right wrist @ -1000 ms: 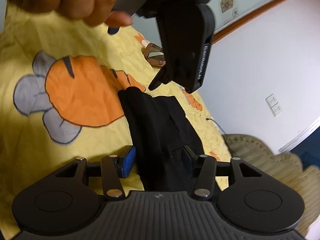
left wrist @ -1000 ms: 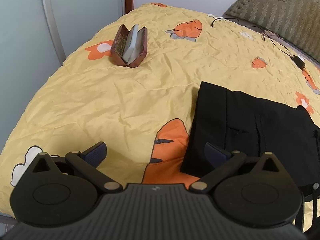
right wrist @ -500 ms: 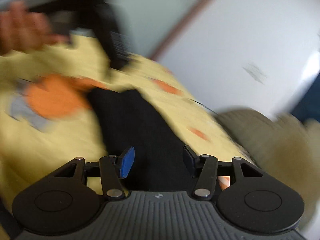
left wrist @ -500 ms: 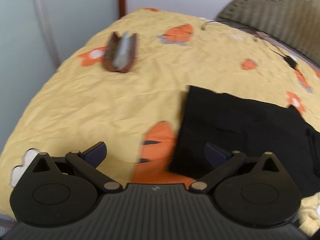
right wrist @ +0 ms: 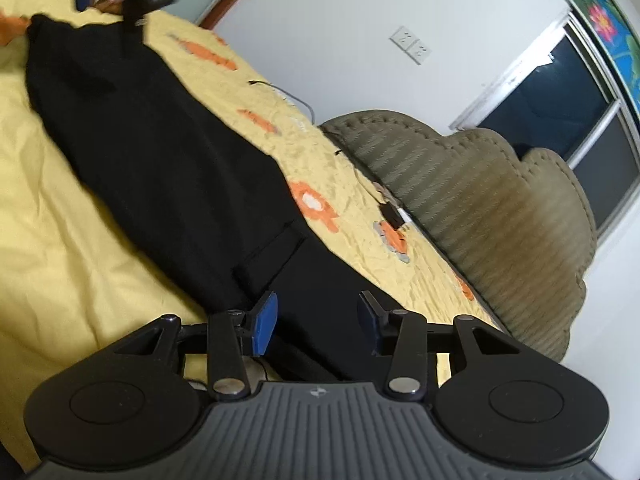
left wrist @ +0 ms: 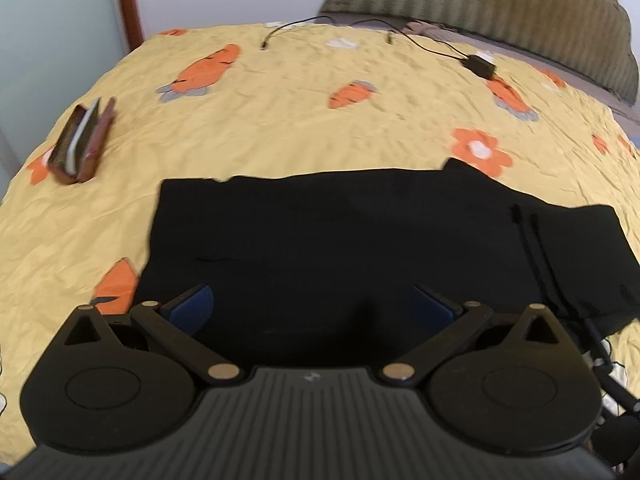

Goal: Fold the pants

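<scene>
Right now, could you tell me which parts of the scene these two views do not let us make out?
- Pants, left wrist view: near edge hidden behind the left hand-held gripper; folds lost in black blur.
- Pants, right wrist view: near end hidden behind the right hand-held gripper.
- Brown case, left wrist view: contents blurred.
- Cable, left wrist view: plug ends too small.

Pants (left wrist: 340, 236) on bedspread (left wrist: 280, 128), case (left wrist: 82, 140) leftward

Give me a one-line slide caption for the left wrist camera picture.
Open left tool poised over black pants spread on a carrot-print yellow bedsheet, brown case lying nearby.
</scene>
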